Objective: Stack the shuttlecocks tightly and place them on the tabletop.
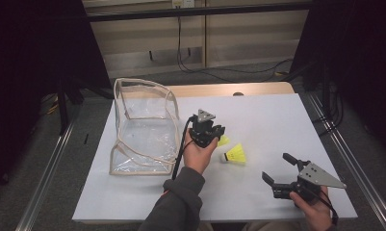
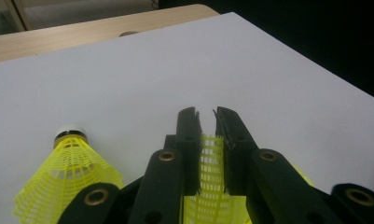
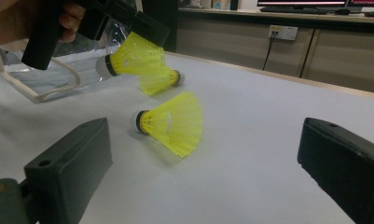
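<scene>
My left gripper is shut on the mesh skirt of a yellow shuttlecock and holds it just above the table, cork pointing away from the jaws. A second yellow shuttlecock lies close beside it. A third lies on its side on the white sheet, between the two grippers. My right gripper rests near the front right of the table, open and wide, with nothing between its jaws.
A clear plastic zip bag with a cream trim stands open at the left of the white sheet. A wooden table edge runs along the back. Metal rails flank both sides.
</scene>
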